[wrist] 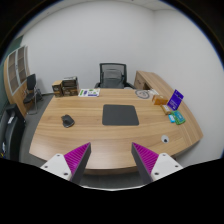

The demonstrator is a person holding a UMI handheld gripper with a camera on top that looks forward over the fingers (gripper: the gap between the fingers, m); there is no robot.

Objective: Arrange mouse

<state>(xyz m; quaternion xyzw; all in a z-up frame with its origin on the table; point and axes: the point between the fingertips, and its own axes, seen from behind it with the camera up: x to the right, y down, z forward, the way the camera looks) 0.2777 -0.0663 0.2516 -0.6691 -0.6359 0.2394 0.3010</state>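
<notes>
Resting on the desk point(100, 135), small dark mouse point(67, 121) beyond open tongs point(111, 159).

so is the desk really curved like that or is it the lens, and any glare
Gripper view: wide-angle bending bows the desk edges and walls; even soft room light, no strong glare; the mouse and mouse pad read small but clear; the open tongs hang near the desk's front edge.

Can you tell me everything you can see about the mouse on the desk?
The mouse is small, dark and rounded. It sits flat on the wooden desk, off to one side of the black mouse pad, not on it. Nothing touches it but the desk. The claw is open and well short of it. Finer details are too small to tell.
</notes>
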